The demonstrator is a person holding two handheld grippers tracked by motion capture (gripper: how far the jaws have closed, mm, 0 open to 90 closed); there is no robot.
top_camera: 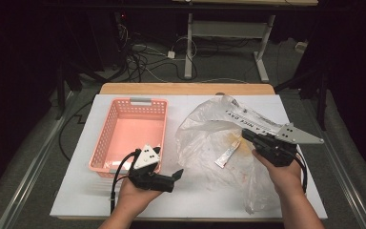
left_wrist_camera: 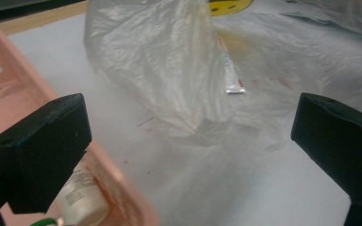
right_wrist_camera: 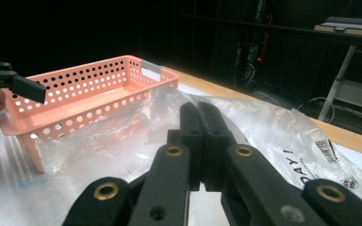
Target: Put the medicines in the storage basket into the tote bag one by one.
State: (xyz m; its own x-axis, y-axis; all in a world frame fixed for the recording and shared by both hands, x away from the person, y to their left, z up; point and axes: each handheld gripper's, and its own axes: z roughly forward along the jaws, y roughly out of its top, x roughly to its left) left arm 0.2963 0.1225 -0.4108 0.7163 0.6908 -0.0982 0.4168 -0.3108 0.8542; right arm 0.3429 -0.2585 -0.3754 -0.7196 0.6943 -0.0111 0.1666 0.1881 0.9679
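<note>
We hold the left gripper at lower centre of the high view, jaws wide apart and empty, beside the pink basket. Our right gripper, right of centre, has its jaws closed together on the clear plastic bag, which lies crumpled mid-frame with a small tube inside.

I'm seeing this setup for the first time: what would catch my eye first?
The pink basket stands out at the table's left, beside a crumpled clear plastic bag spread on the right with a small tube inside. The right gripper, shut, sits over the bag, while the left gripper is open near the basket's front corner.
</note>
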